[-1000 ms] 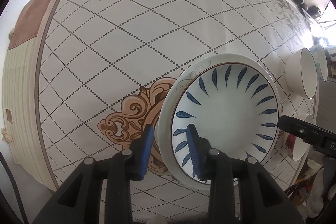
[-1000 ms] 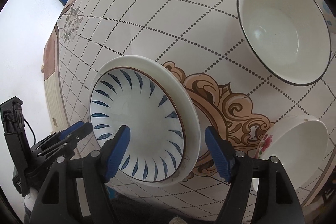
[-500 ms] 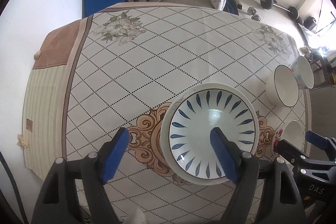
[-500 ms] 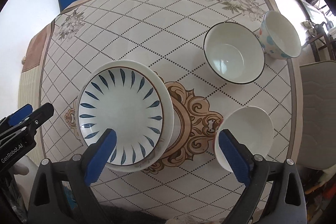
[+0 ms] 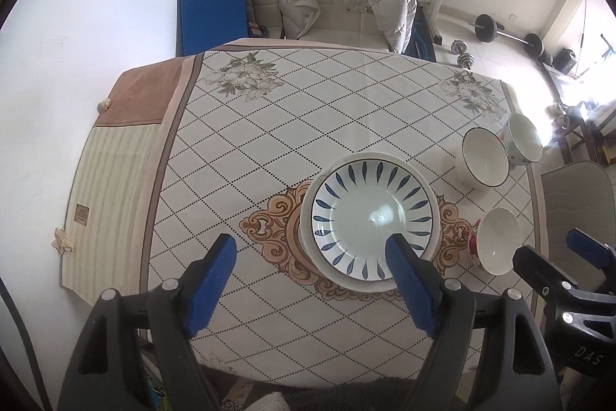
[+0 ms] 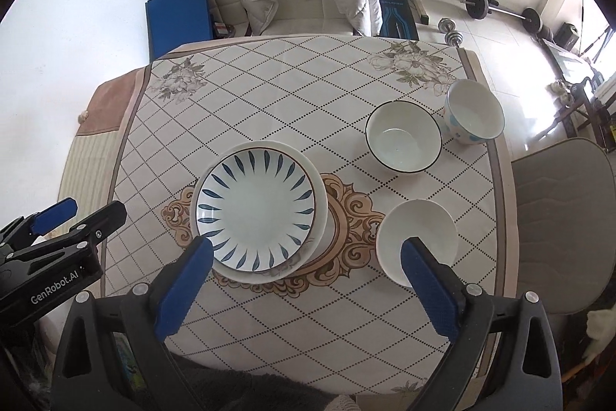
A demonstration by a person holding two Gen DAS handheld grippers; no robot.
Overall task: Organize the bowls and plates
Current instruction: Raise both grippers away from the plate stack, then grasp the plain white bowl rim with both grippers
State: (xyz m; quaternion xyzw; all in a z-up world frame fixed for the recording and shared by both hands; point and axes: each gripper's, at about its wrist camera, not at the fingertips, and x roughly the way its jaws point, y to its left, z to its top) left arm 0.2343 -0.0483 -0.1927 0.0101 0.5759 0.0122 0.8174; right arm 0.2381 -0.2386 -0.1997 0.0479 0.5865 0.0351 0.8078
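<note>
Plates apparently finished. Found the left gripper (image 5: 308,241) raised over the near side of the tabletop (image 6: 269,83), jaws wide after just opening, nothing between the pads. Just right of it, the blue-leaf plate (image 6: 256,207), flat and face up, nested in a larger white plate (image 6: 322,195) on the tabletop's central medallion. Round, so no long axis; rim offset slightly toward the left of the white plate beneath.

Further right, found the right gripper (image 6: 306,244) likewise above the tabletop, jaws spread about as wide as they go after just opening, empty too. Seen through its span, part of the plate stack and a plain white bowl (image 6: 415,234).

Bowls judged the step now in hand: three, all upright, mouths up, none stacked. White bowl near the right-hand front; black-rimmed bowl (image 6: 402,137) farther back; dotted bowl (image 6: 475,114) touching or just beside it at the far right edge. Next move likely called for dropping onto one bowl's rim, one finger inside and one outside, then lifting it clear and nesting it into a larger neighbour.
</note>
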